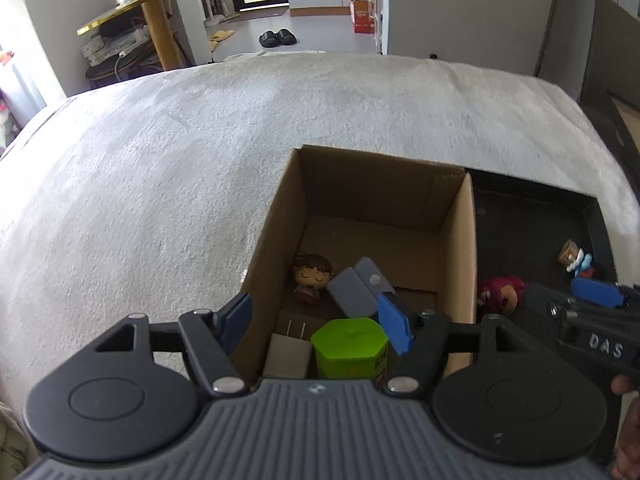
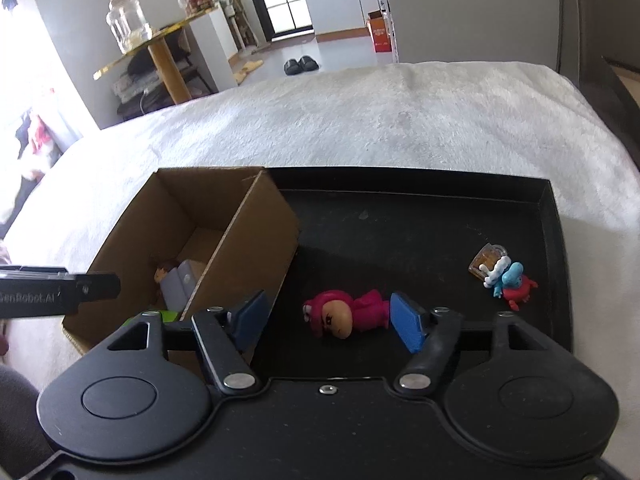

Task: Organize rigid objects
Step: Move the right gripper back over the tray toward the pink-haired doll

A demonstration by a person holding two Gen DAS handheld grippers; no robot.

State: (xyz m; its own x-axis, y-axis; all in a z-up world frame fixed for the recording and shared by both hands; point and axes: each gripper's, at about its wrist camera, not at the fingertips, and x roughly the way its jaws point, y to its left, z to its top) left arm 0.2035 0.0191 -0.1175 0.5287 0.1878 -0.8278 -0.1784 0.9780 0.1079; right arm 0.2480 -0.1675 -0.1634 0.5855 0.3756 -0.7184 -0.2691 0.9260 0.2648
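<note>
An open cardboard box (image 1: 460,240) (image 2: 256,216) stands on a white bed, beside a black tray (image 2: 552,216) (image 1: 592,216). In the box lie a brown-haired figurine (image 1: 311,276), a grey block (image 1: 356,292), a green hexagonal container (image 1: 350,342) and a white plug adapter (image 1: 287,356). My left gripper (image 1: 316,324) is open and empty over the box's near end. In the tray lie a pink figurine (image 2: 346,314) (image 1: 502,294), a small amber bottle (image 2: 484,266) and a blue-red toy (image 2: 512,284). My right gripper (image 2: 330,318) is open, its fingers either side of the pink figurine.
The white bed cover (image 1: 180,160) stretches left and beyond the box and tray. Past the bed are a gold-edged round table (image 2: 160,44) with a glass jar (image 2: 126,24), black slippers (image 2: 301,65) on the floor and an orange box (image 2: 380,34).
</note>
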